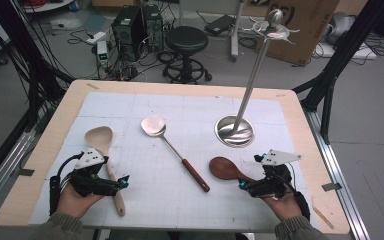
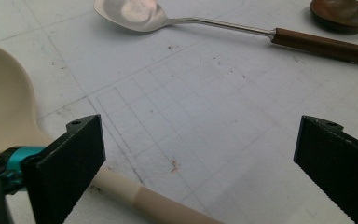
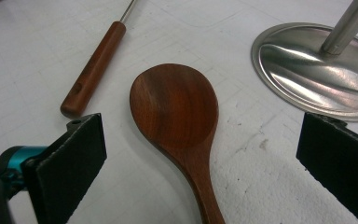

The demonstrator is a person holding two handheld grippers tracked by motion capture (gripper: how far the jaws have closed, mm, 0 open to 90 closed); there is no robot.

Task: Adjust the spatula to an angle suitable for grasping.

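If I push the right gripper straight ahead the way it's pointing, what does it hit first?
Most likely the dark wooden spoon: its handle runs up between the open jaws of the right gripper and its bowl lies just ahead. The metal stand base sits off to one side.

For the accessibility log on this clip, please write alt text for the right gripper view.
A dark wooden spoon lies bowl-up on the white gridded mat, its handle running down between the right gripper's two black jaws, which stand wide open on either side without touching it. Beyond it lie the brown handle of a metal spatula and the shiny round base of a metal stand.
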